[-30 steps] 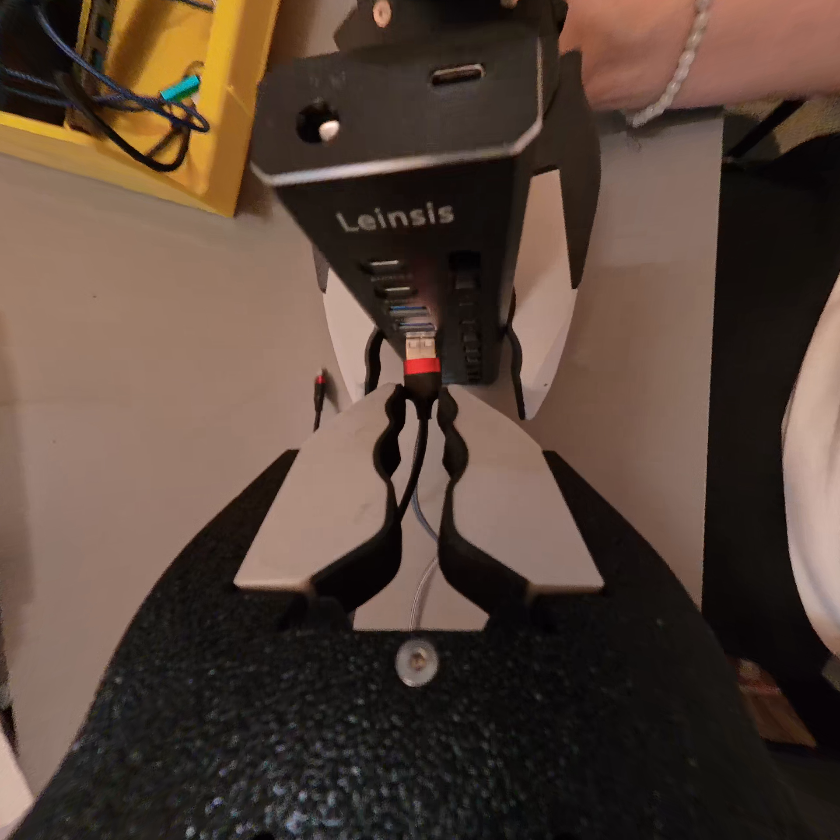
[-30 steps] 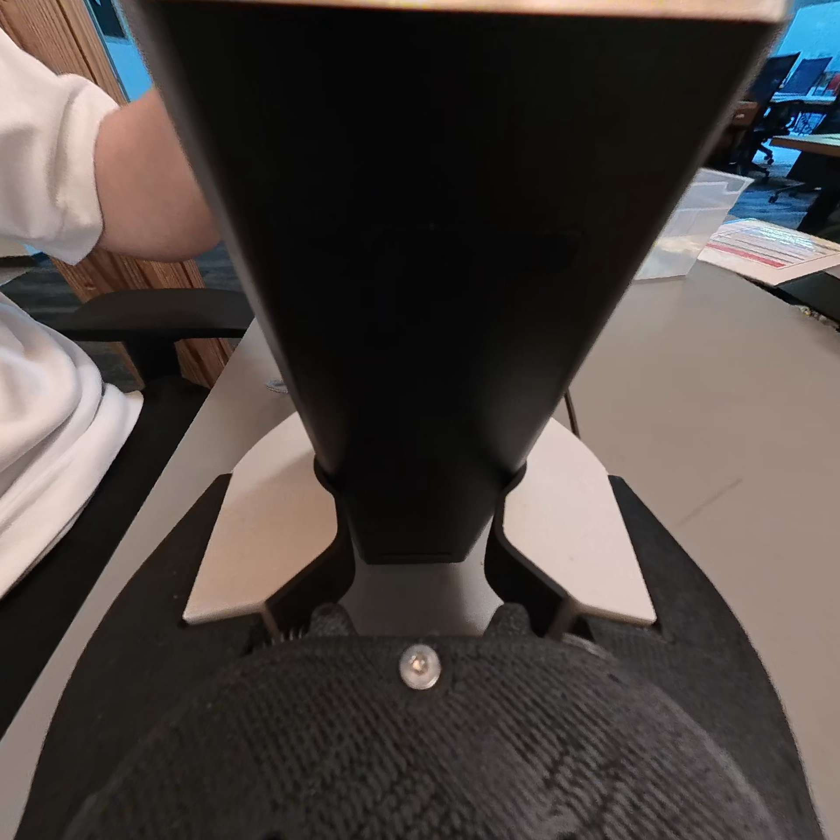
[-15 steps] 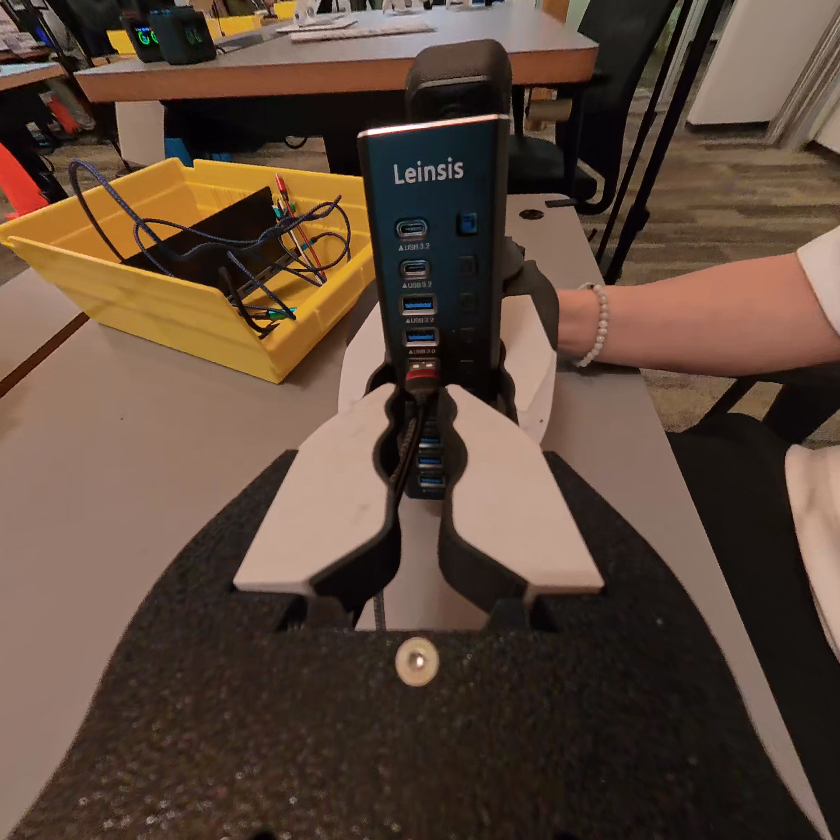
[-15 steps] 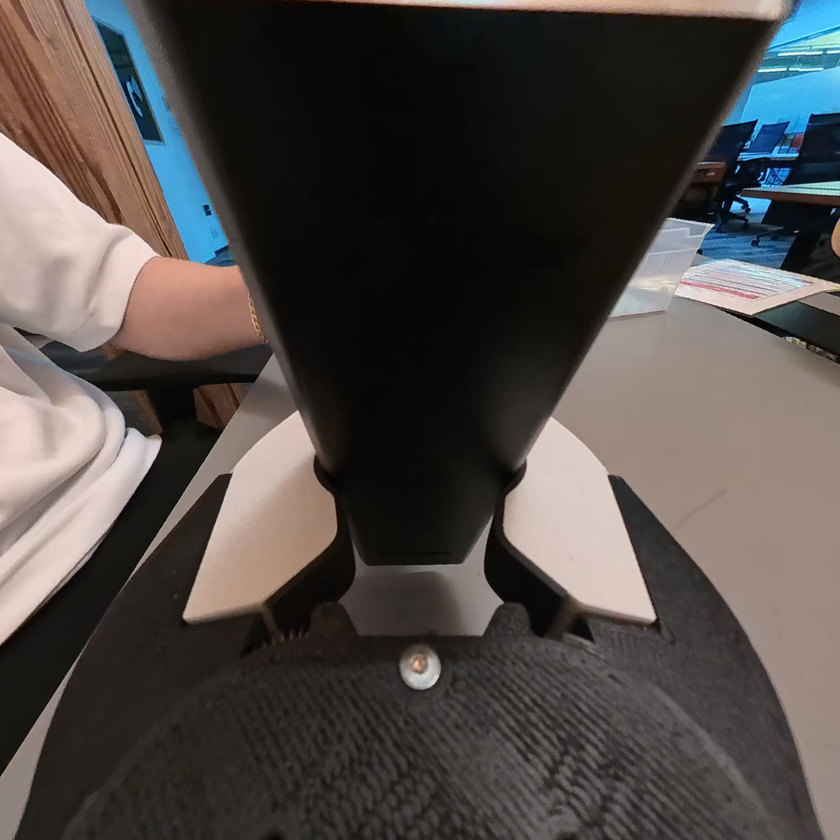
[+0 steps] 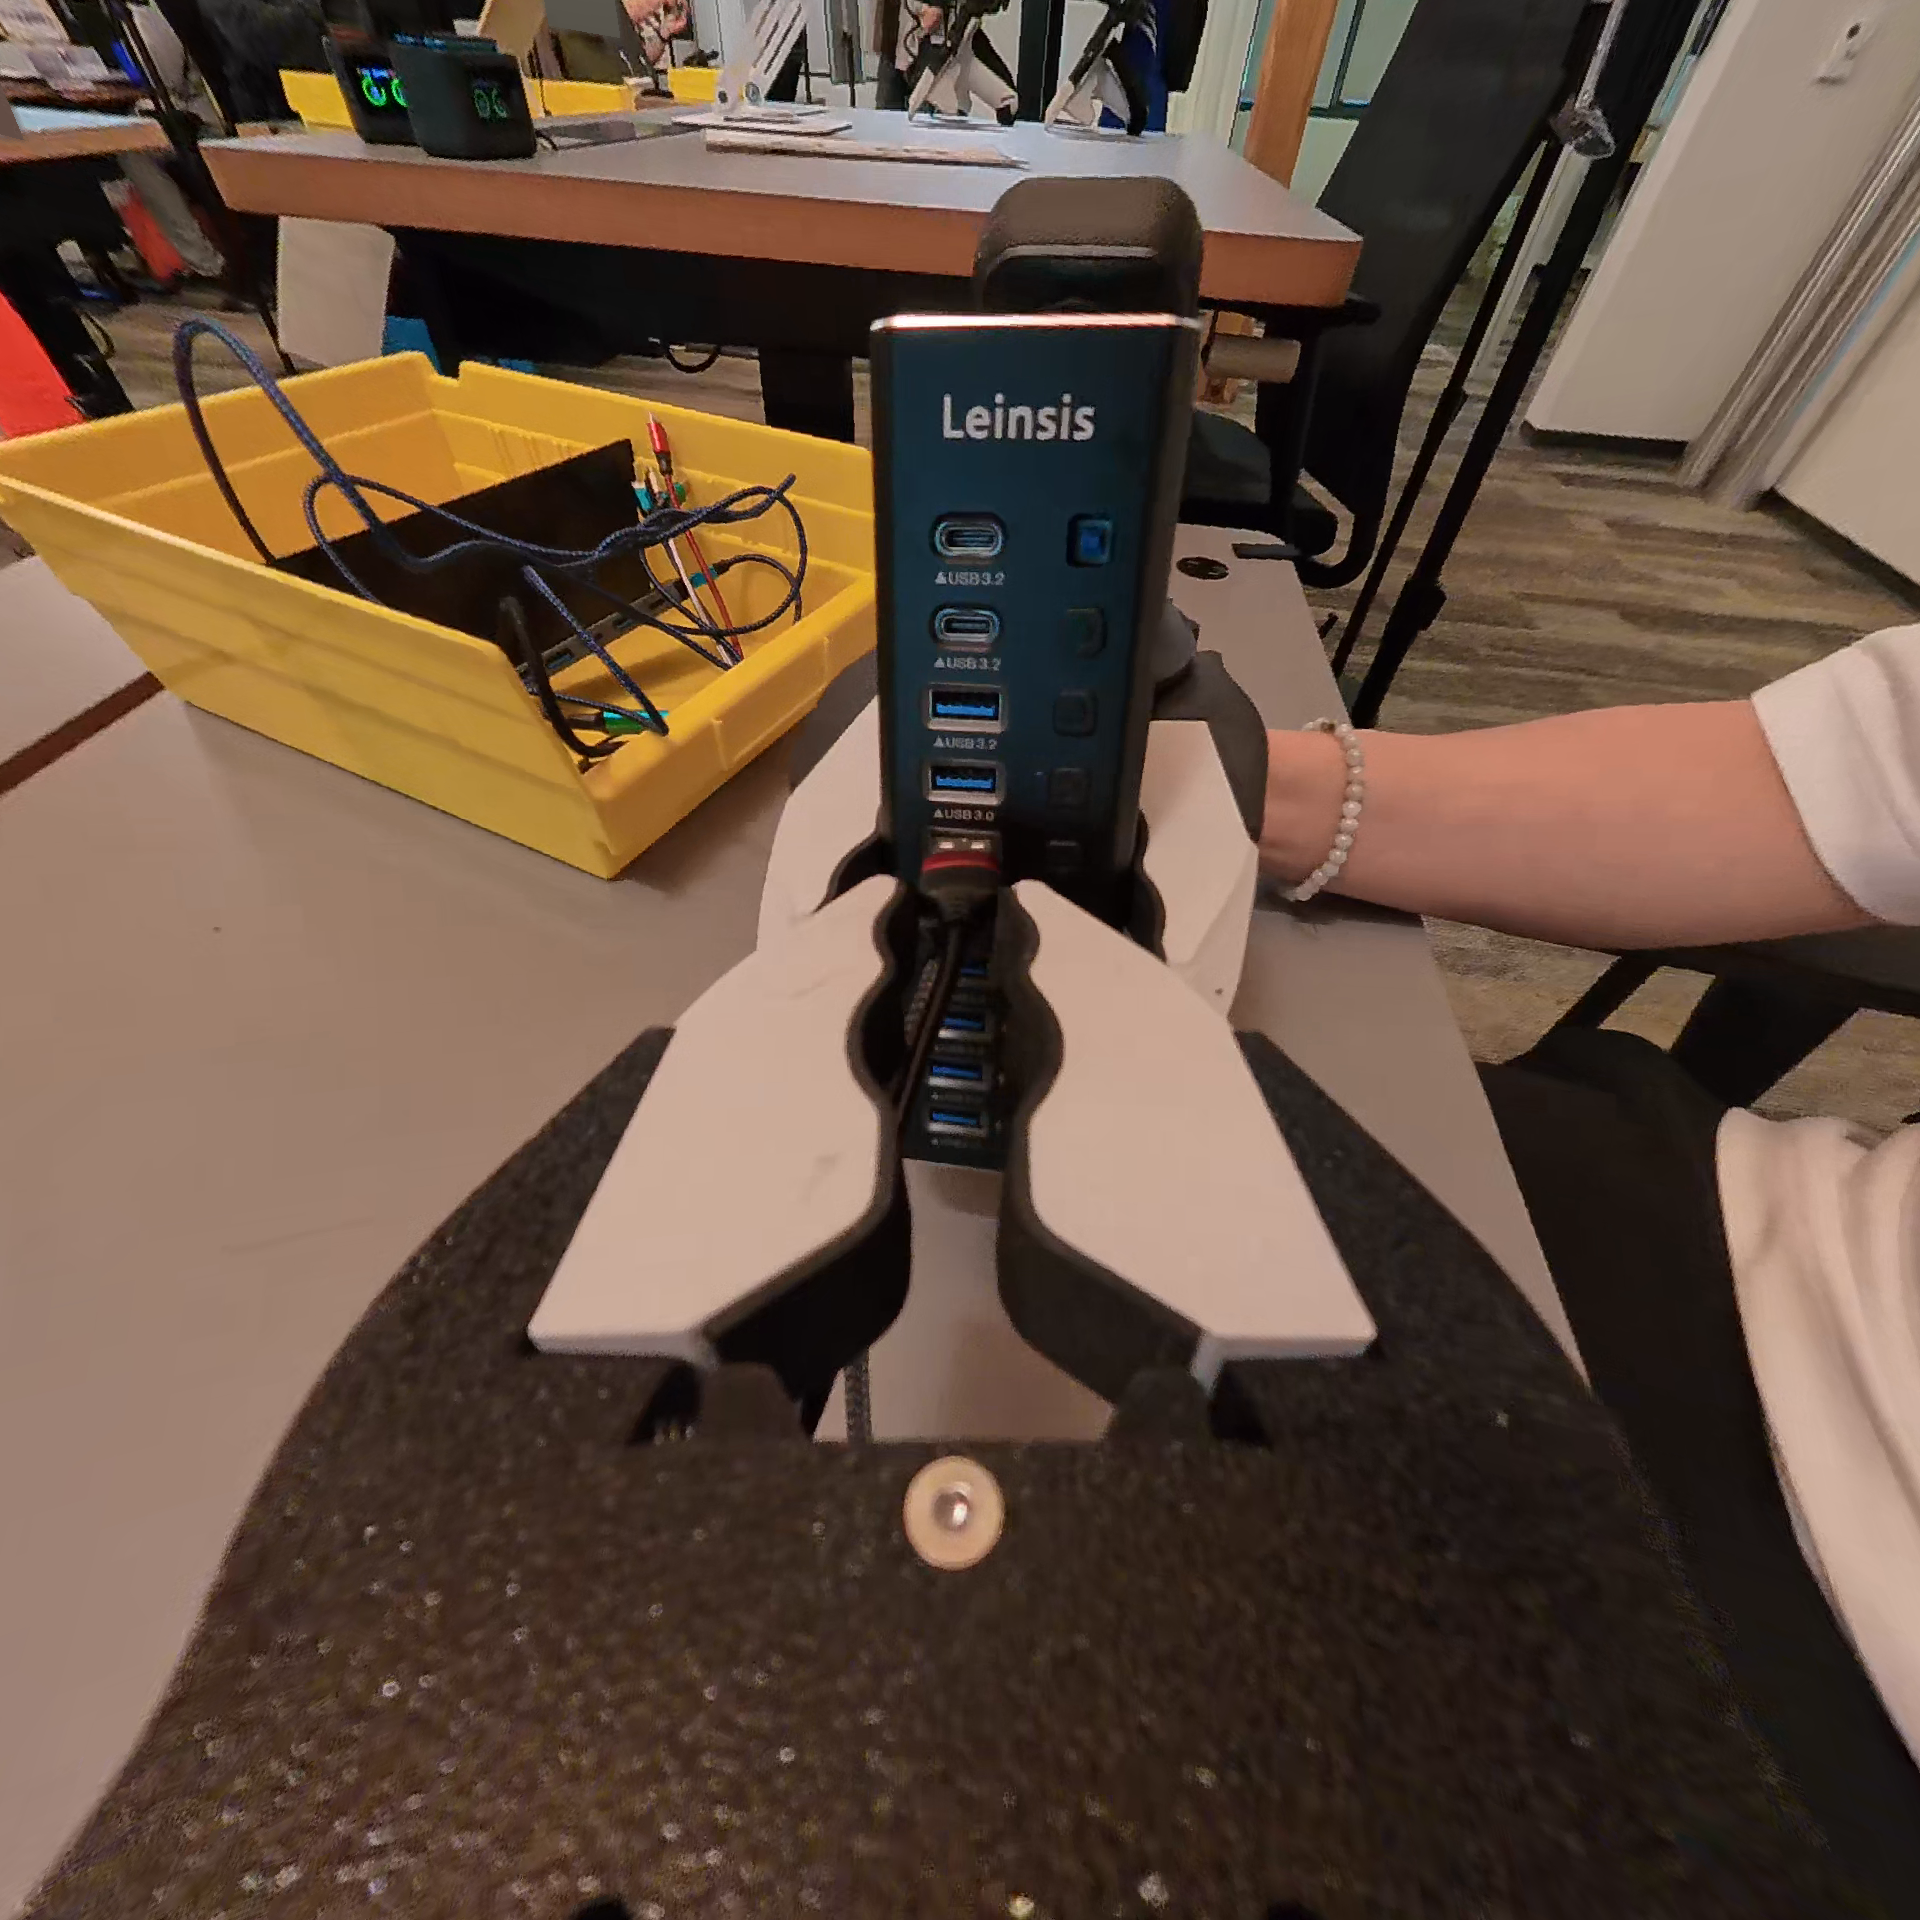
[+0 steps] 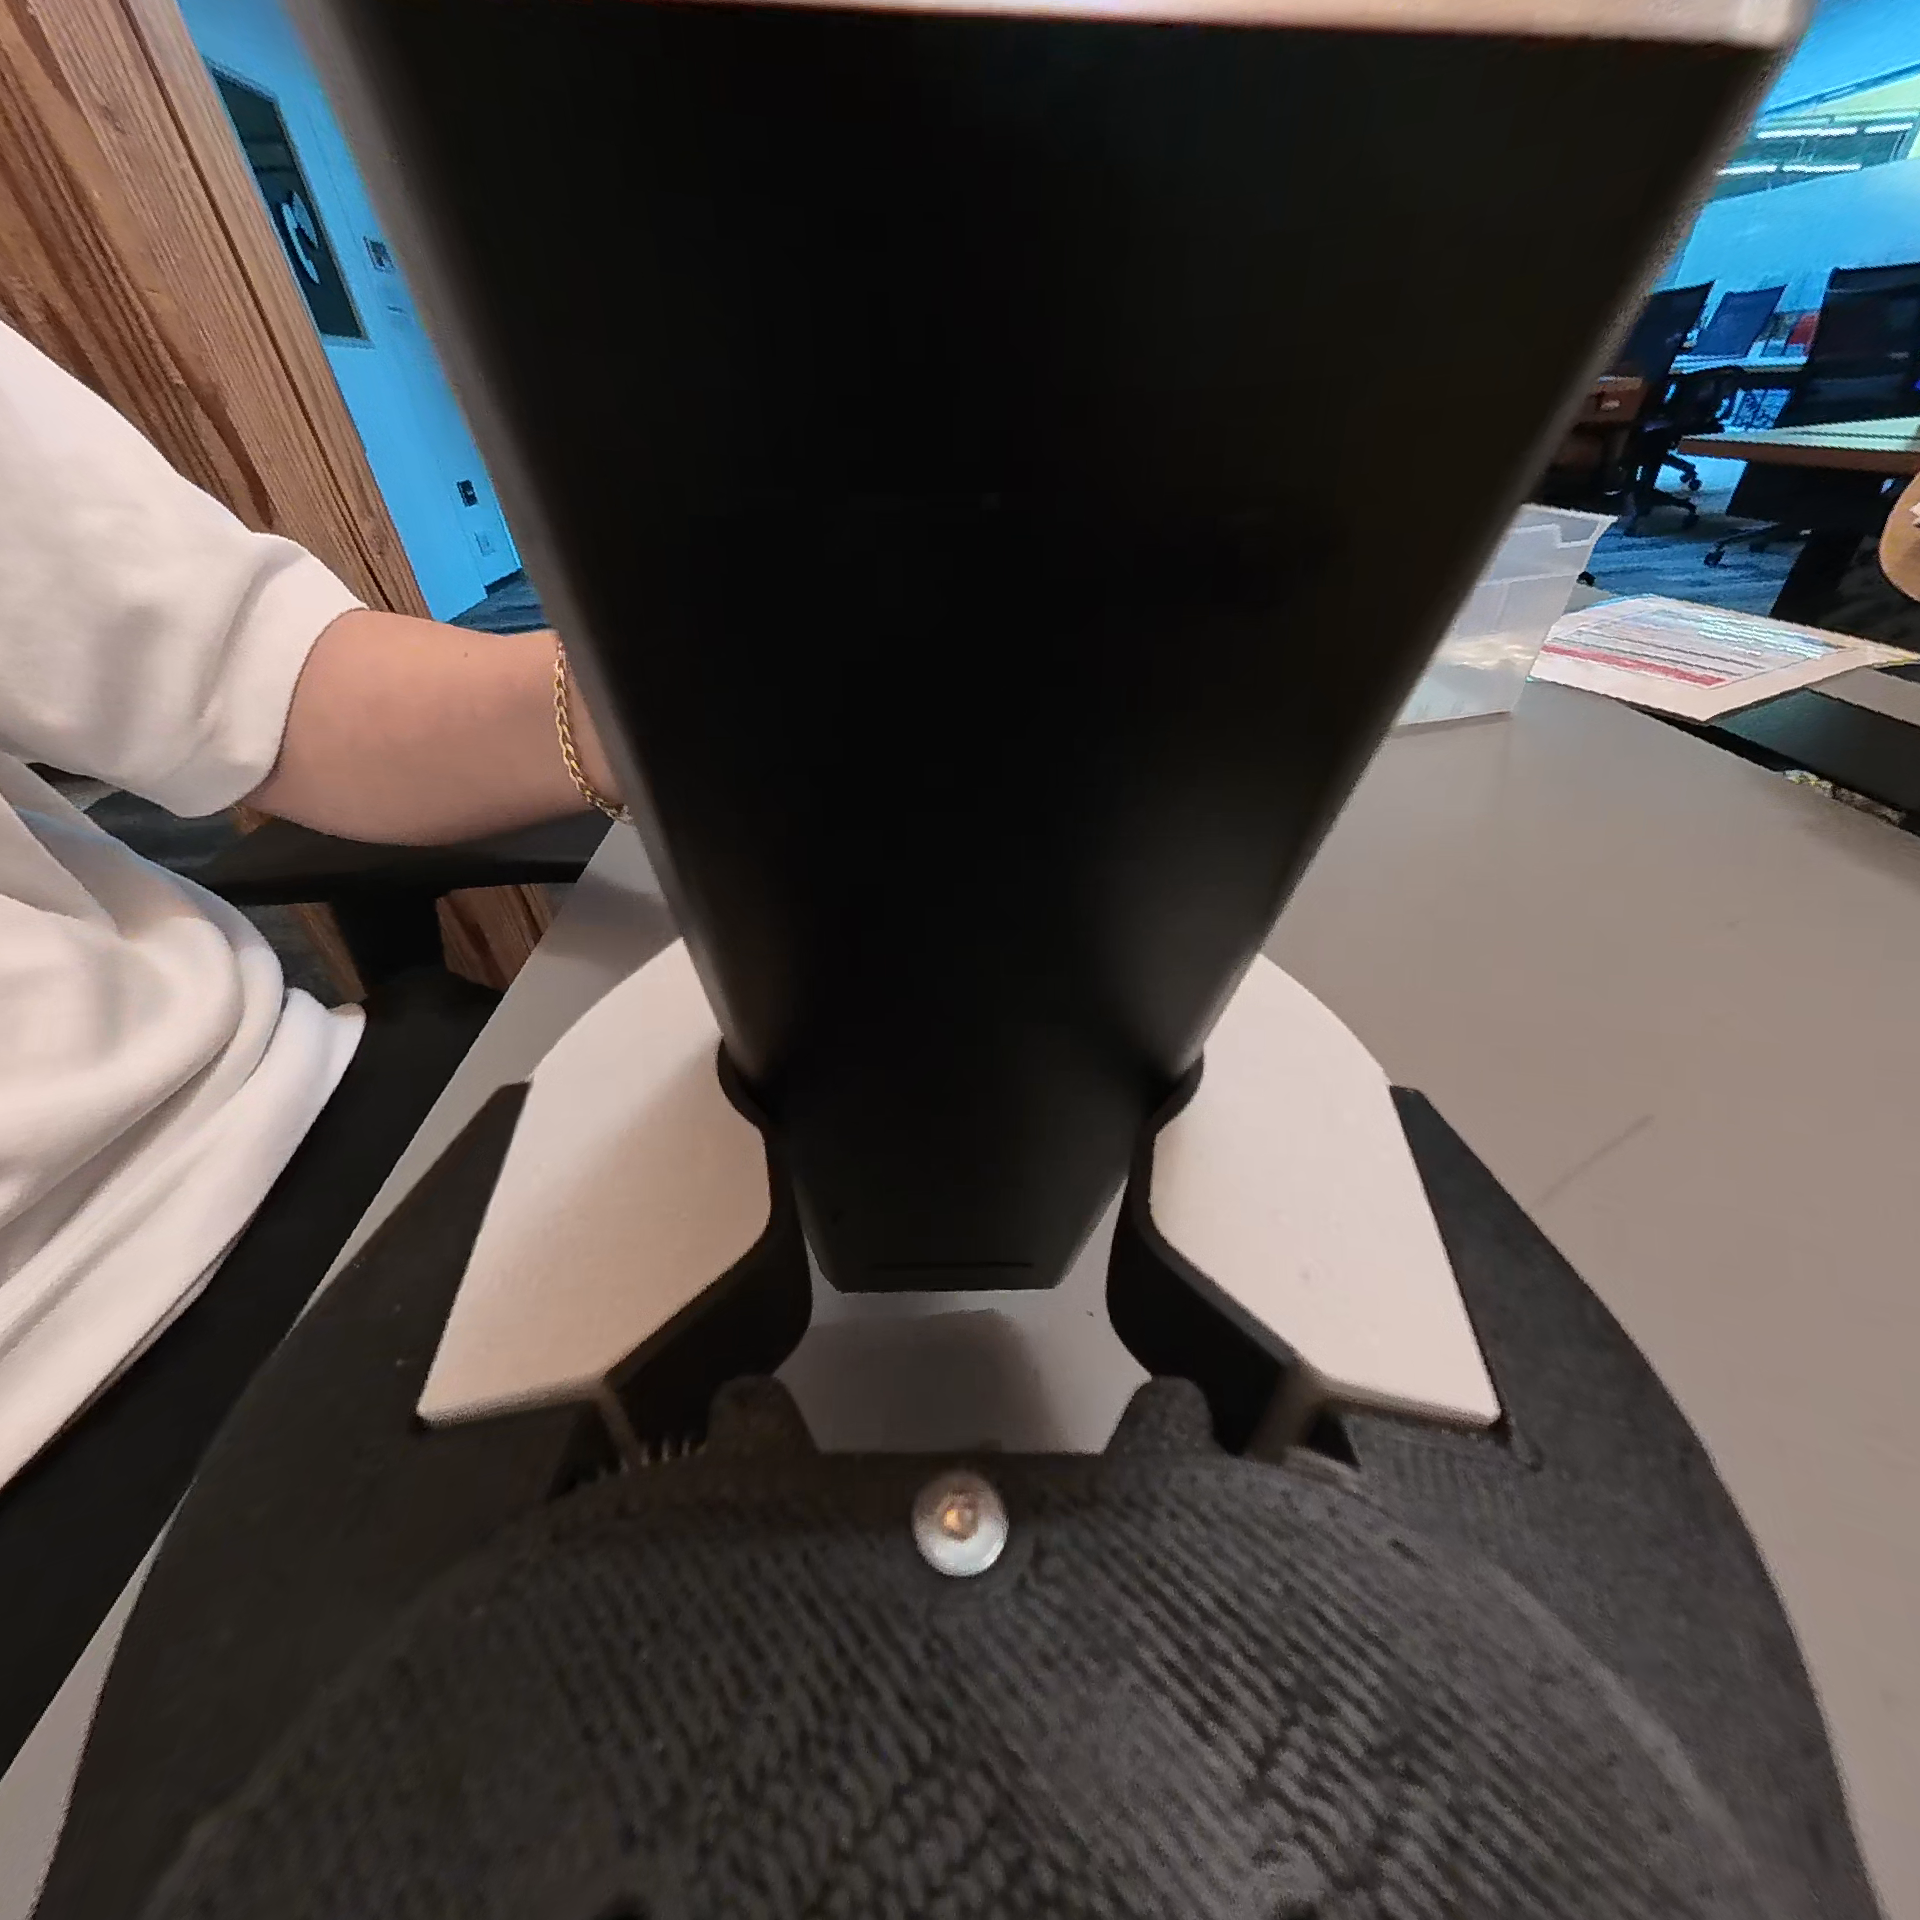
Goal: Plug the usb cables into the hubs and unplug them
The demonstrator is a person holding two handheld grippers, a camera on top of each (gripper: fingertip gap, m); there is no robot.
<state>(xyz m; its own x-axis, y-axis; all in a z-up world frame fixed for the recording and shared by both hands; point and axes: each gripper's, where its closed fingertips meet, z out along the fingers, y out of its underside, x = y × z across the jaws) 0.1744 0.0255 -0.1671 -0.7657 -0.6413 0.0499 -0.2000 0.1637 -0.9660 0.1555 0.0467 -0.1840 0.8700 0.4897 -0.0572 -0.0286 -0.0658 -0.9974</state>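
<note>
Two grippers meet at frame centre: the right gripper (image 6: 961, 1081) is clamped on the upright dark hub (image 5: 1023, 665), and the left gripper (image 5: 956, 914) is closed on the red-collared USB plug (image 5: 958, 864), seated in the hub's fifth port. Compared with half a second ago, little has changed; a second ago the hub leaned forward over the grey table (image 5: 312, 1018). At upper left, a yellow bin (image 5: 436, 717) holds loose cables (image 5: 540, 561).

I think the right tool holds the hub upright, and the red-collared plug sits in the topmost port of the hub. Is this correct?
Not quite. The left wrist view shows the red-collared plug in the fifth port from the top, below four empty ones. The right tool does hold the hub upright.
</note>
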